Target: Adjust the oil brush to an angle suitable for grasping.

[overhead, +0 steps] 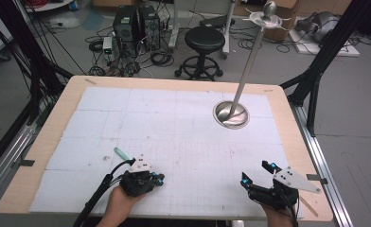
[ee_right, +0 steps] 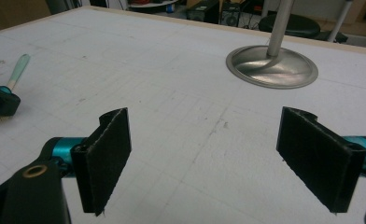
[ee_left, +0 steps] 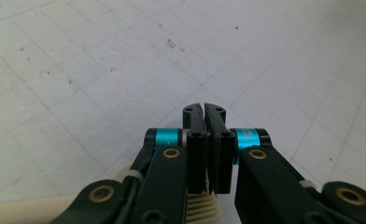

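The left gripper (overhead: 159,179) hangs low over the white gridded mat (overhead: 183,118), its jaws pressed together with only a thin slit between the pads; whether anything is pinched there cannot be told. A cream-coloured brush (ee_left: 204,209), bristles visible, lies directly beneath and behind those jaws, and its pale green handle (overhead: 122,153) projects away from the gripper's rear. The right gripper (overhead: 257,174) rests well apart, jaws spread wide and empty. A polished metal stand with round base (overhead: 231,114) stands beyond the right gripper.
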A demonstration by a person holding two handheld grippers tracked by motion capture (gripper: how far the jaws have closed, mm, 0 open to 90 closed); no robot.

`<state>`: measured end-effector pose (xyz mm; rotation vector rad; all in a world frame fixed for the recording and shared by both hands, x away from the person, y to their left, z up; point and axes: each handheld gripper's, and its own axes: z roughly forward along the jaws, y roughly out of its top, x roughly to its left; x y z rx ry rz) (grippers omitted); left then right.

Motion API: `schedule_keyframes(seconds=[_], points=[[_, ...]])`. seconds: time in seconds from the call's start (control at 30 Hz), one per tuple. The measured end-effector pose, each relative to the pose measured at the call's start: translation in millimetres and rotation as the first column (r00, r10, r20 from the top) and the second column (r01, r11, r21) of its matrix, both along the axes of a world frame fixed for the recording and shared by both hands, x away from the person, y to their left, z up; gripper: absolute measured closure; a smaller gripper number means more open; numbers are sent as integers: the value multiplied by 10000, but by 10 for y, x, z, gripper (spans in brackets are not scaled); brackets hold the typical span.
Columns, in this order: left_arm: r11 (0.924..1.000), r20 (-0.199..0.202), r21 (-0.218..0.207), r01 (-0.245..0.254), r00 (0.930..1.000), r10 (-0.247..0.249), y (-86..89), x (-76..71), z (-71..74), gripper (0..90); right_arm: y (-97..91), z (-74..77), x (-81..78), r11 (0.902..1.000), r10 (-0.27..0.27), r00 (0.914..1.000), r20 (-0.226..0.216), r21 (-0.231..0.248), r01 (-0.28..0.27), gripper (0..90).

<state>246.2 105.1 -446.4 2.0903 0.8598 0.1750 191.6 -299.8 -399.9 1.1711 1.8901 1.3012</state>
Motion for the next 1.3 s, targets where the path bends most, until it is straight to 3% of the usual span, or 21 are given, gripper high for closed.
schedule_keyframes(seconds=[0.23, 0.57, 0.6, 0.7, 0.73, 0.77, 0.83, 0.87, 0.9, 0.93, 0.97, 1.0, 1.03, 1.17, 1.2, 1.27, 1.3], points=[[9996, -91, 271, 63, 9999, -61, 102, -57, 35, 891, -19, -4, 1, 10000, -28, 10000, 11, 7, 28, 169], [9965, 1, 830, -54, 10000, 54, 468, -212, 135, 895, -10, -5, 4, 10000, -68, 10000, 34, 5, 68, 169], [9936, 48, 1119, -157, 9999, 152, 539, -234, 146, 895, -11, -4, 3, 10000, -80, 10000, 27, 6, 80, 169], [9947, 79, 906, -489, 9988, 484, 644, -229, 141, 892, -10, -3, 3, 10000, -86, 10000, 26, 11, 86, 169], [9930, 83, 581, -1029, 9947, 1026, 776, -178, 139, 891, -10, -3, 4, 10000, -79, 10000, 42, 7, 79, 169], [9930, 83, 581, -1029, 9947, 1026, 776, -178, 139, 891, -10, -3, 4, 10000, -79, 10000, 42, 7, 79, 169], [9858, 105, 346, -1644, 9864, 1641, 902, -111, 139, 890, -7, -4, 2, 10000, -81, 10000, -18, 17, 81, 169], [9748, 190, 240, -2219, 9750, 2215, 1015, -40, 143, 890, -6, -4, 3, 10000, -82, 10000, -6, 47, 82, 169], [9748, 190, 240, -2219, 9750, 2215, 1015, -40, 143, 887, -6, -4, 3, 10000, -82, 10000, -6, 47, 82, 169], [9570, 343, 286, -2888, 9571, 2878, 1119, 44, 135, 875, -13, -6, 4, 10000, -86, 10000, 6, 9, 86, 169], [9570, 343, 286, -2888, 9571, 2878, 1119, 44, 135, 862, -13, -6, 4, 10000, -86, 10000, 6, 9, 86, 169], [9422, 236, 99, -3350, 9420, 3347, 1189, 128, 123, 859, -15, -8, 4, 9999, -100, 9999, -21, 13, 100, 169], [9422, 236, 99, -3350, 9420, 3347, 1189, 128, 123, 859, -15, -8, 4, 9999, -100, 9999, -21, 13, 100, 169], [9221, 210, 65, -3869, 9220, 3866, 1206, 278, 75, 869, -14, -9, 5, 9999, -101, 9999, -39, 15, 101, 169], [9151, 42, 46, -4033, 9151, 4032, 1196, 348, 43, 869, -13, -10, 5, 9999, -106, 9999, -62, 27, 106, 169], [9135, -34, 156, -4067, 9135, 4067, 1178, 373, 29, 869, -12, -10, 4, 9999, -99, 9999, -59, 29, 99, 169], [9163, 67, 321, -3993, 9168, 3993, 1151, 388, 17, 866, -15, -9, 4, 9999, -101, 9999, -23, 0, 101, 169]])
